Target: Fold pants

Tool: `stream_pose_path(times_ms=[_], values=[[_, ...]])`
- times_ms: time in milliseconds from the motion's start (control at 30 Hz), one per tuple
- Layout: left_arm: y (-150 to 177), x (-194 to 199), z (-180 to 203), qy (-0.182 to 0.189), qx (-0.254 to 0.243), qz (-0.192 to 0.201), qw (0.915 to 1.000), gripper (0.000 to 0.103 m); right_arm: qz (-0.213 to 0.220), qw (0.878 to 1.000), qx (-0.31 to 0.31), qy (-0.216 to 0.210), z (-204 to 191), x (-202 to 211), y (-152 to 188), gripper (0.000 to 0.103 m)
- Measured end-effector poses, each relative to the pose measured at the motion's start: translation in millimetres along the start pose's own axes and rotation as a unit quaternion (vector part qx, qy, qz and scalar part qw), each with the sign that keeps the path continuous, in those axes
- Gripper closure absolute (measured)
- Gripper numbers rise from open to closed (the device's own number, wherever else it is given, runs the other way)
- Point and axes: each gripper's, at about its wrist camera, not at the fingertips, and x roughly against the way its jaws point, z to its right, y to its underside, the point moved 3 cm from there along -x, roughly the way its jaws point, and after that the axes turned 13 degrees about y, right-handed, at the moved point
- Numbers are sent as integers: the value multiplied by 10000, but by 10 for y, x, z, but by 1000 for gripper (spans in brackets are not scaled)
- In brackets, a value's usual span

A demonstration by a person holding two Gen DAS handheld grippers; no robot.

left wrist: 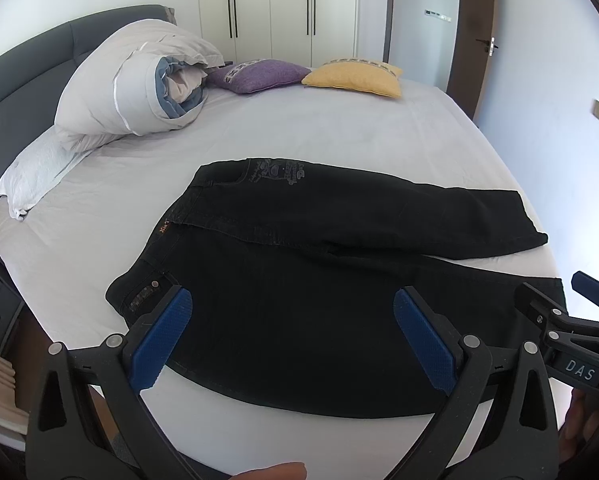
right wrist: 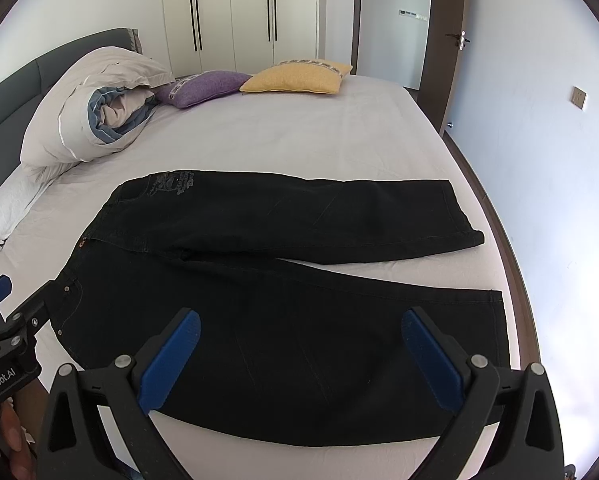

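Note:
Black pants (left wrist: 299, 280) (right wrist: 283, 300) lie flat on the bed, waistband to the left and both legs spread to the right. The far leg (right wrist: 339, 216) lies apart from the near leg (right wrist: 379, 340). My left gripper (left wrist: 291, 336) hovers open over the waist end, blue pads wide apart with nothing between them. My right gripper (right wrist: 299, 356) stands open above the near leg. Each gripper shows at the edge of the other's view: the right one (left wrist: 555, 300) and the left one (right wrist: 23, 296).
The bed sheet (left wrist: 319, 128) is pale. A rolled duvet (left wrist: 139, 84), a purple cushion (left wrist: 257, 74) and a yellow cushion (left wrist: 353, 78) sit at the head end. The bed's right edge (right wrist: 511, 264) runs beside the leg hems. A wardrobe (right wrist: 235, 16) and a door stand behind.

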Motion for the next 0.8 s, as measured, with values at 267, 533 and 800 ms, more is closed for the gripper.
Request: stream_pose_path(times_ms=[267, 533, 800], values=[[5, -3, 3, -1, -4, 3, 10000, 0, 3, 10000, 13, -1, -10, 10, 8, 0], [35, -10, -5, -13, -4, -4, 10000, 0, -5, 10000, 24, -7, -18, 7, 23, 0], [41, -19, -18, -6, 2, -9, 10000, 0, -6, 10000, 33, -4, -30, 4, 41, 0]])
